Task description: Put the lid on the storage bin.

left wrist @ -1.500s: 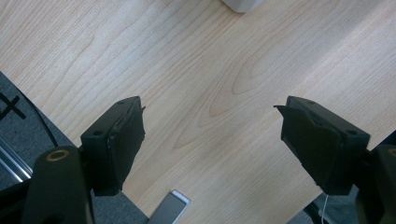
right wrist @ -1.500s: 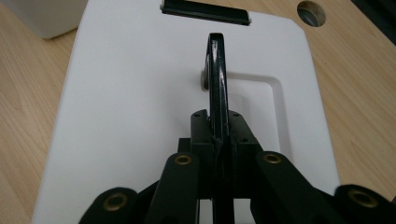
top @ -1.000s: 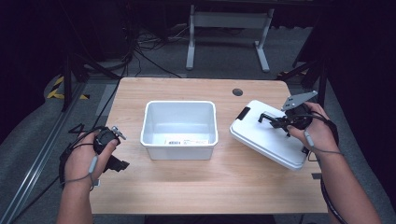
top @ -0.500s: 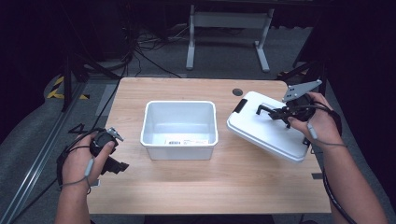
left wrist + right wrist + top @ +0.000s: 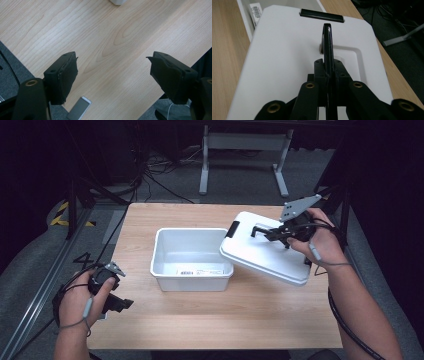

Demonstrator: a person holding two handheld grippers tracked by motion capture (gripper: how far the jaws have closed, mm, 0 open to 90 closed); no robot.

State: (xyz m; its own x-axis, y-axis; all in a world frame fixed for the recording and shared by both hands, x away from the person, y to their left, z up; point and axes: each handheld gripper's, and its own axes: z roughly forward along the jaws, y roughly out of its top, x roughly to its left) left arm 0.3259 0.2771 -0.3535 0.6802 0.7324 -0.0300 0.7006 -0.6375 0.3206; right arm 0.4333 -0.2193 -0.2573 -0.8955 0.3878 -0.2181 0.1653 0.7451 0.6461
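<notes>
So there's a wooden table (image 5: 210, 320) with a white bin (image 5: 191, 258) sitting open around the middle of it, barcode label on its near wall. The white lid (image 5: 260, 252) is up off the table and tilted, its left edge hanging over the bin's right rim, black latch (image 5: 233, 229) at the far-left end. The right gripper (image 5: 270, 233) has its jaws pinched tight on the lid's black handle (image 5: 327, 42), which stands up from a recess in the top. Over at the near-left corner the left gripper (image 5: 120, 304) just hangs over bare wood with its jaws spread wide and nothing between them.
</notes>
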